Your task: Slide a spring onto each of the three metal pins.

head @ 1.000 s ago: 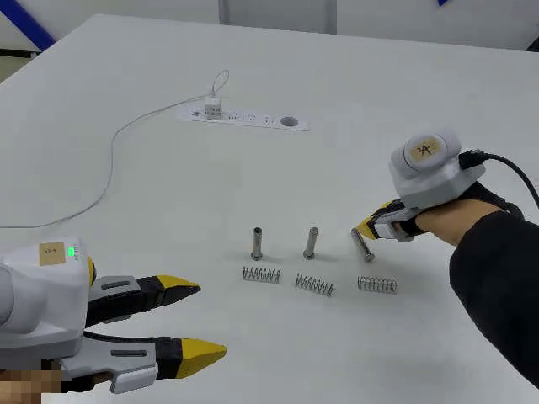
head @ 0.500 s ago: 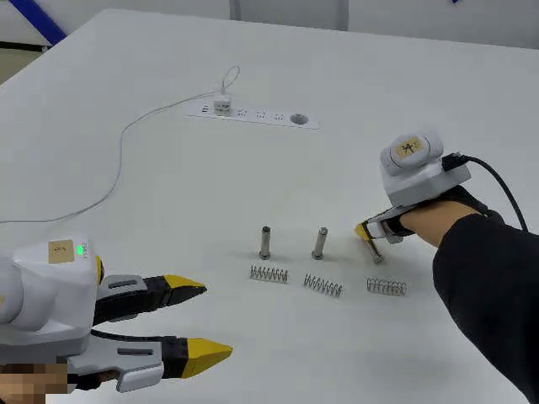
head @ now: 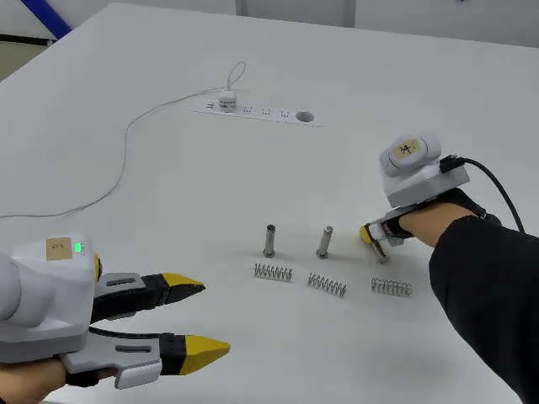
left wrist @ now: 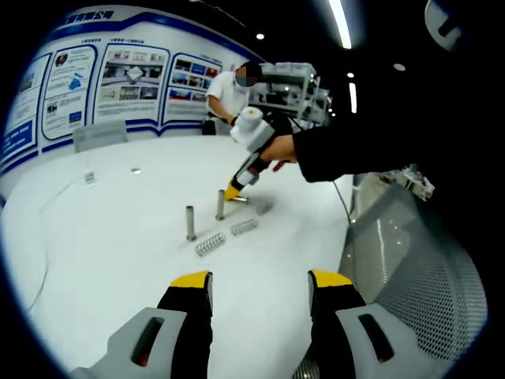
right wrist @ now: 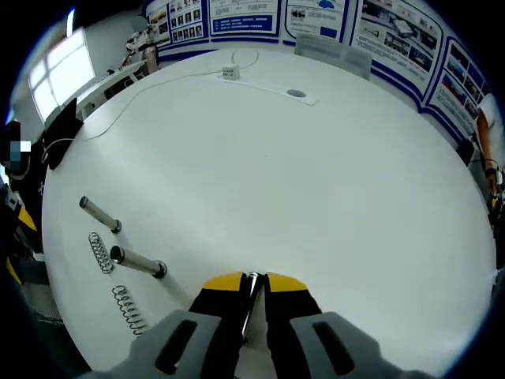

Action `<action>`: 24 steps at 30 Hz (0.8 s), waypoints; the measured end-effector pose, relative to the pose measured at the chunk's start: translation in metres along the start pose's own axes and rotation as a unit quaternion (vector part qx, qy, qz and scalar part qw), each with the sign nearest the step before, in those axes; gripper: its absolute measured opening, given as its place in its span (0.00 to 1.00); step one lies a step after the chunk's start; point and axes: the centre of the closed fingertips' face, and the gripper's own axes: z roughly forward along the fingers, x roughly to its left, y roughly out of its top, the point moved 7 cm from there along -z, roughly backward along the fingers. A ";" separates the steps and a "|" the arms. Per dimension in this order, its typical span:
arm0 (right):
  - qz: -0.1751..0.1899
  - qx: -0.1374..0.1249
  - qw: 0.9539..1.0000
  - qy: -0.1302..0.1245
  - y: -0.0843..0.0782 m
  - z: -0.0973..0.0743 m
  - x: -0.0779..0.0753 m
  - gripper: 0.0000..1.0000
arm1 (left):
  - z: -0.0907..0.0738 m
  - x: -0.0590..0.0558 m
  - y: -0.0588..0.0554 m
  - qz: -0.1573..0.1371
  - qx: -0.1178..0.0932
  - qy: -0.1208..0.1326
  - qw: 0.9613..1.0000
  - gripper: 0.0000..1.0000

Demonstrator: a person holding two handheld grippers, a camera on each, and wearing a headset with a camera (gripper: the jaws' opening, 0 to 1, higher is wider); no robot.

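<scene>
A lab-like showroom: blue-and-white wall posters [left wrist: 87, 79] at upper left, behind a broad white worktable [left wrist: 102, 205].

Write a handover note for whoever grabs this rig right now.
Left claw: open, empty, hovering near-left of the parts.
Right claw: shut on the right pin, which leans.
Left pin and middle pin: upright, bare.
Left spring, middle spring, right spring: loose on the table, one in front of each pin.
Done: no spring fitted. Left: all three.
</scene>
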 end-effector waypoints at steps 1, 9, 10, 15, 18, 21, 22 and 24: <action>0.001 0.000 1.000 -0.002 0.000 0.000 0.000 0.11 | 0.000 0.000 0.000 0.000 0.000 0.000 1.000 0.50; 0.015 -0.002 1.000 0.003 -0.001 -0.001 -0.001 0.09 | 0.001 0.001 0.001 0.000 0.001 -0.002 1.000 0.50; 0.019 -0.004 1.000 0.003 -0.001 -0.001 -0.001 0.09 | 0.001 0.001 0.001 0.000 0.001 -0.002 1.000 0.50; 0.019 -0.011 1.000 0.008 -0.003 -0.006 0.000 0.09 | 0.000 0.001 0.002 0.002 0.000 -0.002 1.000 0.49; 0.020 -0.021 0.999 0.014 -0.001 -0.013 0.002 0.09 | 0.000 0.001 0.003 0.002 0.001 -0.001 1.000 0.49; 0.015 -0.030 0.999 0.015 0.001 -0.020 0.003 0.09 | 0.001 0.001 0.004 0.004 0.001 -0.003 1.000 0.49; 0.013 -0.034 0.999 0.015 0.001 -0.021 0.003 0.09 | 0.001 0.000 0.004 0.005 0.001 -0.004 1.000 0.49; 0.011 -0.040 0.999 0.015 0.001 -0.025 0.005 0.09 | 0.002 -0.001 0.006 0.007 0.000 -0.005 1.000 0.48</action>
